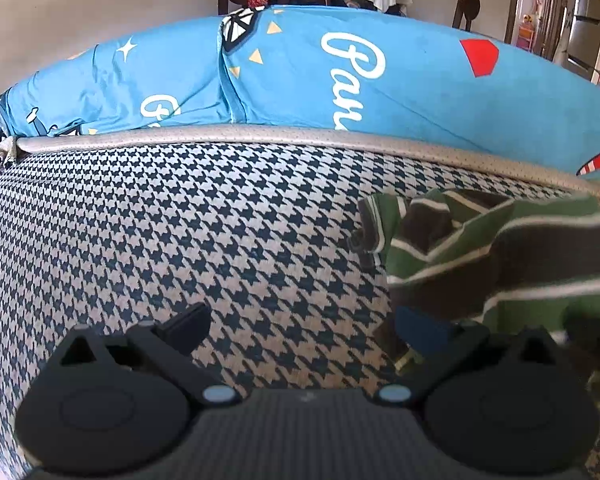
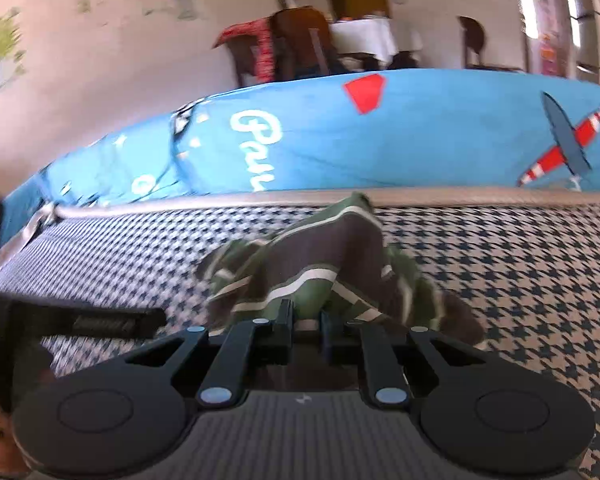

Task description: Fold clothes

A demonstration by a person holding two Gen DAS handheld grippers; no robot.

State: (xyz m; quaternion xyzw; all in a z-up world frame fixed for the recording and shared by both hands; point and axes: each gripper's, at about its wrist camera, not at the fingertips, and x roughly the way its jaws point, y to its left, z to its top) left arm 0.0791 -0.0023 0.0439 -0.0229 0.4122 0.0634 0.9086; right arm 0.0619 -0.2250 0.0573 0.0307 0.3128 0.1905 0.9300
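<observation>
The striped garment (image 2: 320, 264) lies bunched on the houndstooth mattress (image 2: 520, 280), at 12 o'clock from the right tool (image 2: 306, 320), which pinches its near edge; left tool (image 1: 300, 328) gapes wide, garment at 2 o'clock

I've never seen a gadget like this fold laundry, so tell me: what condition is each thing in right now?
Striped garment: crumpled in a heap on the houndstooth surface, not yet folded.
Right gripper: fingers nearly shut, pinching the garment's near edge.
Left gripper: fingers wide open, holding nothing.
Blue printed pillow: lying along the far edge, untouched.
</observation>
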